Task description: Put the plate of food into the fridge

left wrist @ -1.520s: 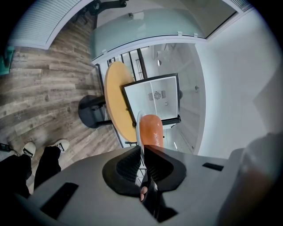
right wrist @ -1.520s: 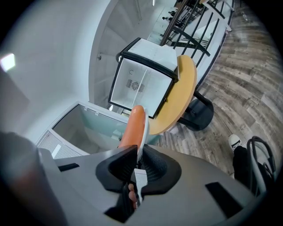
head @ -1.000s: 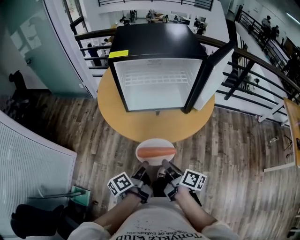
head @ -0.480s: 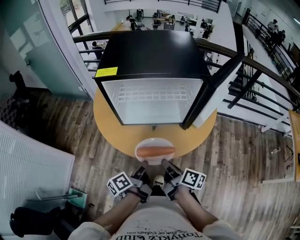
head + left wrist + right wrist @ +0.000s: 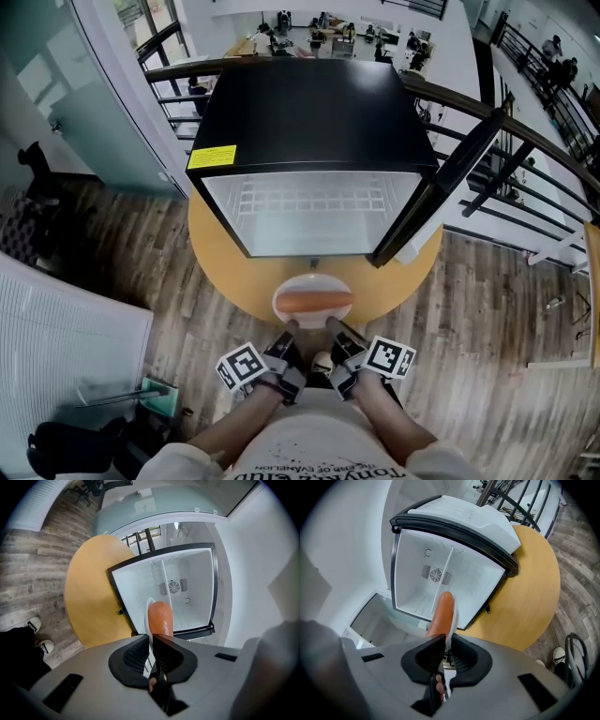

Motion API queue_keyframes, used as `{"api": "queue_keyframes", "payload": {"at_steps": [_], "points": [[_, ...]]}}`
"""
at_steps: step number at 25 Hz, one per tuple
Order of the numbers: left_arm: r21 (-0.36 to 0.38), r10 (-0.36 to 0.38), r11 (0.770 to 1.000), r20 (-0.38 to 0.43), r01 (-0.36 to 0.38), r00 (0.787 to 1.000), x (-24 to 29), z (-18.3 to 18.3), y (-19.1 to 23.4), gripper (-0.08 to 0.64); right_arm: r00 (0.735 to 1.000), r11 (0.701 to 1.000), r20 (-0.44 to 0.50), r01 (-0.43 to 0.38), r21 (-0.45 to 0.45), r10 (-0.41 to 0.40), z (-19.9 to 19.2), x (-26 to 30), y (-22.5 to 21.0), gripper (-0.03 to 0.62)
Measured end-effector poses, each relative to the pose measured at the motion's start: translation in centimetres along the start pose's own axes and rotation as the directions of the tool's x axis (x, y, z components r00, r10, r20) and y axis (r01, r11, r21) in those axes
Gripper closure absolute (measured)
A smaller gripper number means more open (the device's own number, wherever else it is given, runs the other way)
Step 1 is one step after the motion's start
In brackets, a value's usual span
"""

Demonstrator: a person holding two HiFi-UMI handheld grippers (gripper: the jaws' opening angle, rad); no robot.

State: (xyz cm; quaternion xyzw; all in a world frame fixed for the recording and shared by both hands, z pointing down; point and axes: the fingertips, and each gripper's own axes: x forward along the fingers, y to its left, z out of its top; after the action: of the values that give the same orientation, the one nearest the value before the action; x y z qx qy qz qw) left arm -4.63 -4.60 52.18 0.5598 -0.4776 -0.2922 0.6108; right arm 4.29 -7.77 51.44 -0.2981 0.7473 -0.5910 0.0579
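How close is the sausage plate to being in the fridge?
About halfway. Done: the fridge has its door open. In hand: the left gripper and right gripper are each shut on the near rim of the plate, holding it and its sausage in front of the fridge. Left: carry it inside, set it down, let go.

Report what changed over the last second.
The plate has been carried forward: the fridge is nearer, and the plate now hangs over the table at its near edge. Unchanged: the left gripper and right gripper stay clamped on its rim, the sausage lies on it, and the door is open.
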Motion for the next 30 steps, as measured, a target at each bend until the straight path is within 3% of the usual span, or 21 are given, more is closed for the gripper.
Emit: {"api": "queue_keyframes", "payload": {"at_steps": [10,30], "points": [[0.000,-0.004,1.000,-0.038,0.004,0.999,2.5,3.0,0.0,0.525,0.999,1.000,0.045,0.019,0.022,-0.020,1.7,3.0,-0.2,0.537],[-0.005,0.010,1.000,-0.008,-0.010,1.000,11.6,8.8,3.2,0.525,0.997,0.999,0.072,0.036,0.019,-0.037,7.5,11.2,-5.1,0.537]]}}
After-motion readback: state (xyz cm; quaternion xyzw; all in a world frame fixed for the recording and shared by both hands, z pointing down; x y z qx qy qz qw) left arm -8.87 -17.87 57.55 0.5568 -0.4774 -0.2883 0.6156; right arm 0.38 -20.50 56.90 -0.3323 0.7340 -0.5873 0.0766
